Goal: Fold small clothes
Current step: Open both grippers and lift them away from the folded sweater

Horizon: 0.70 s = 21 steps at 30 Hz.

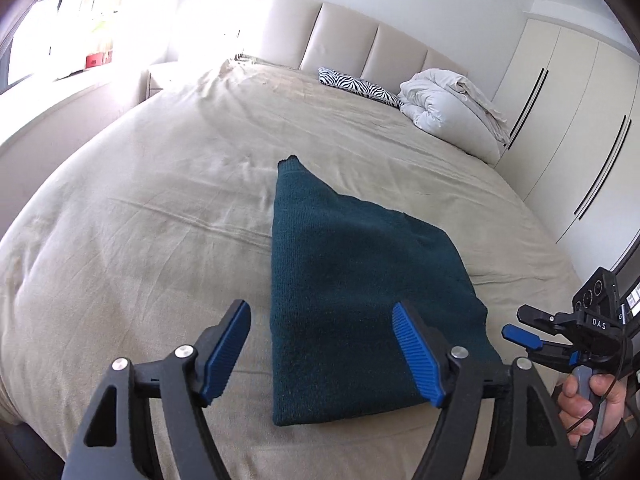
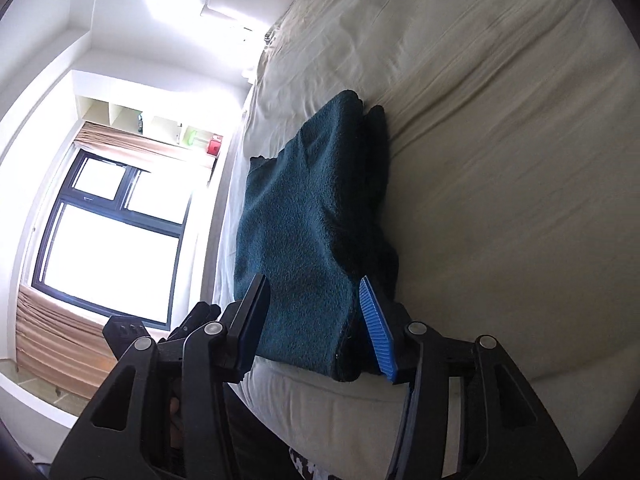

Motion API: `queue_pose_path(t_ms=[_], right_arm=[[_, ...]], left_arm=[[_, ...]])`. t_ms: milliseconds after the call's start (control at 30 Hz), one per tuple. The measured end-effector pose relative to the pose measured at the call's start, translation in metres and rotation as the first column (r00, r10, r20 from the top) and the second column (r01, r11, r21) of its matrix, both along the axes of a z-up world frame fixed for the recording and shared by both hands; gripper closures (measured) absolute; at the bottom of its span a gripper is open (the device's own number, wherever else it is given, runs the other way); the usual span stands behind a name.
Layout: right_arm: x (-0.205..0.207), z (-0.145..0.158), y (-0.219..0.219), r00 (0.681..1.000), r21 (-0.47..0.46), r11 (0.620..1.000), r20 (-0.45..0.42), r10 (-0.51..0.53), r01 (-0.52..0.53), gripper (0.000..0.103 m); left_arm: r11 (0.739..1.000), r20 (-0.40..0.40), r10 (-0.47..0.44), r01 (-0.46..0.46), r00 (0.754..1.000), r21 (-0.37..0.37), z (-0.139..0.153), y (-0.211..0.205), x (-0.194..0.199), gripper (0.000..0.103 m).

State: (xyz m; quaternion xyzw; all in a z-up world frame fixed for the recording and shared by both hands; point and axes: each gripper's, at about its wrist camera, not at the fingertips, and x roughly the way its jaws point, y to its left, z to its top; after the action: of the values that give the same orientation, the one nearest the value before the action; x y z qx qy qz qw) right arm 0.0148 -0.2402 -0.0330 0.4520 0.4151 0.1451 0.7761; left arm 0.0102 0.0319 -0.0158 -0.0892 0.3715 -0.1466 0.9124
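A dark teal knitted garment (image 1: 356,280) lies folded on the beige bed cover (image 1: 140,220), with a narrow part reaching toward the headboard. My left gripper (image 1: 320,320) is open and empty, hovering above the garment's near end. My right gripper (image 2: 312,292) is open, turned on its side, with its jaws on either side of the garment's (image 2: 304,220) near corner at the bed edge, not closed on it. The right gripper also shows in the left wrist view (image 1: 532,334), beside the garment's right edge, held by a hand.
A zebra-print pillow (image 1: 360,87) and a bundled white duvet (image 1: 448,112) lie by the padded headboard (image 1: 352,36). White wardrobe doors (image 1: 572,128) stand along the right. A bright window (image 2: 108,232) and sill are on the left side.
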Motion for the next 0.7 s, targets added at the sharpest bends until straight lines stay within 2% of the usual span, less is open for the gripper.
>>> queue_pose_path(t_ms=[67,133,200,267,333,400,467,500,533,567,633,700], right_arm=[[-0.006,0.016,0.004,1.0,-0.092,0.996,0.02,-0.011,0.013,0.057],[-0.01,0.033,0.014,0.999,-0.234,0.972,0.028,-0.022,0.028,0.056],[-0.015,0.051,0.026,0.999,-0.378,0.925,0.045,-0.021,0.037,0.056],[-0.02,0.067,0.039,0.997,-0.471,0.881,0.074,-0.017,0.05,0.056],[-0.025,0.083,0.055,0.994,-0.551,0.831,0.112,-0.017,0.076,0.055],[-0.032,0.099,0.068,0.987,-0.627,0.769,0.158,-0.026,0.121,0.048],[-0.04,0.113,0.077,0.972,-0.669,0.717,0.228,-0.05,0.193,0.033],[-0.045,0.12,0.082,0.961,-0.678,0.696,0.27,-0.064,0.237,0.029],[-0.051,0.126,0.086,0.949,-0.682,0.678,0.307,-0.077,0.276,0.018],[-0.055,0.131,0.089,0.939,-0.686,0.66,0.335,-0.085,0.304,0.011],[-0.056,0.139,0.093,0.93,-0.704,0.63,0.357,-0.085,0.328,0.01],[-0.059,0.146,0.1,0.93,-0.732,0.592,0.356,-0.092,0.339,0.01]], left_arm=[[0.998,0.085,0.013,-0.018,0.996,0.052,0.015,-0.006,-0.012,0.0],[0.991,0.161,0.034,-0.053,0.986,0.121,0.029,-0.012,-0.023,0.0],[0.976,0.203,0.052,-0.093,0.978,0.197,0.038,-0.018,-0.03,0.0],[0.954,0.238,0.083,-0.146,0.968,0.262,0.045,-0.022,-0.036,0.0],[0.938,0.27,0.104,-0.185,0.957,0.292,0.052,-0.024,-0.044,0.0],[0.923,0.287,0.135,-0.226,0.948,0.31,0.059,-0.024,-0.05,0.0],[0.916,0.285,0.162,-0.251,0.945,0.312,0.065,-0.022,-0.055,0.0],[0.922,0.277,0.161,-0.245,0.947,0.3,0.068,-0.021,-0.057,0.0],[0.936,0.264,0.142,-0.216,0.954,0.278,0.07,-0.019,-0.058,0.0],[0.948,0.243,0.122,-0.186,0.962,0.259,0.072,-0.018,-0.059,0.0],[0.947,0.195,0.129,-0.179,0.972,0.266,0.073,-0.021,-0.059,0.0],[0.943,0.195,0.139,-0.19,0.971,0.274,0.074,-0.022,-0.061,0.0]])
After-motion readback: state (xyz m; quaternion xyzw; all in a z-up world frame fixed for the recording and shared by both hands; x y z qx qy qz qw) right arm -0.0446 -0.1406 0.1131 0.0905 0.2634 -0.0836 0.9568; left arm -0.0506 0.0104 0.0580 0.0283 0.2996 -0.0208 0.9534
